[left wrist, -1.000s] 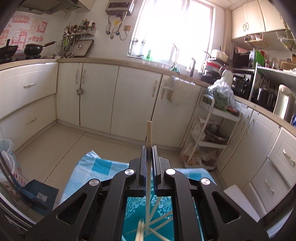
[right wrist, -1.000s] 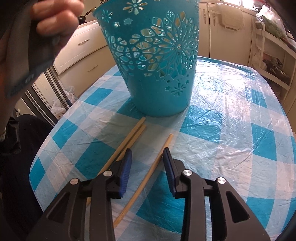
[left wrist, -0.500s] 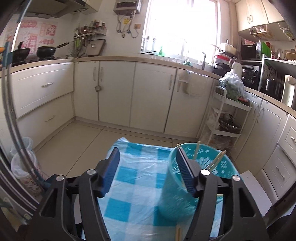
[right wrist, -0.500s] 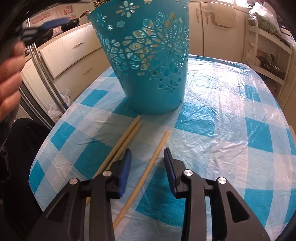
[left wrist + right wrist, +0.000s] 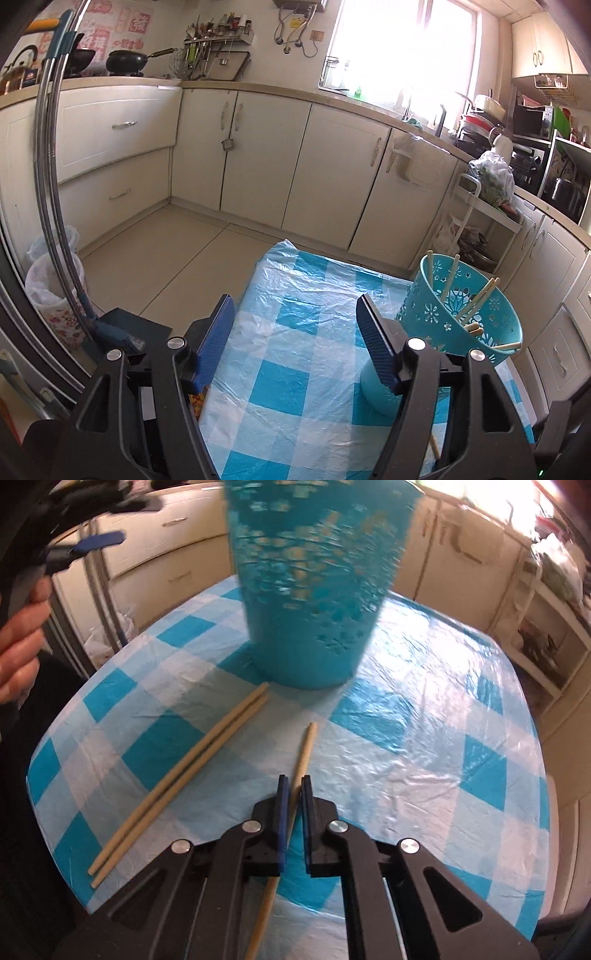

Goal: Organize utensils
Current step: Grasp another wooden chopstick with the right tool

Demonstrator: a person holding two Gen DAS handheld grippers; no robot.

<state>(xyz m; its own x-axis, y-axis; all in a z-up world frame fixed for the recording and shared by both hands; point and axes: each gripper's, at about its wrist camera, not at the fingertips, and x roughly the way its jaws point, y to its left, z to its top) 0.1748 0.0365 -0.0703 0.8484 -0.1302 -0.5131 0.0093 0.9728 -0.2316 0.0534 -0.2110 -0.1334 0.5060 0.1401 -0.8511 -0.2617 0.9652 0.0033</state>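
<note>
A teal cut-out holder stands on the blue checked tablecloth and holds several wooden chopsticks. My left gripper is open and empty, above the table to the holder's left. In the right wrist view the holder is blurred, straight ahead. My right gripper is shut on a single chopstick that lies on the cloth and points at the holder. A pair of chopsticks lies to its left.
The left hand and its gripper show at the upper left of the right wrist view. The table's near left edge drops to the floor. Cabinets, a bin and a rack surround the table.
My left gripper let its chopstick go into the holder, opened and drew back to the left. My right gripper closed on the single chopstick on the cloth.
</note>
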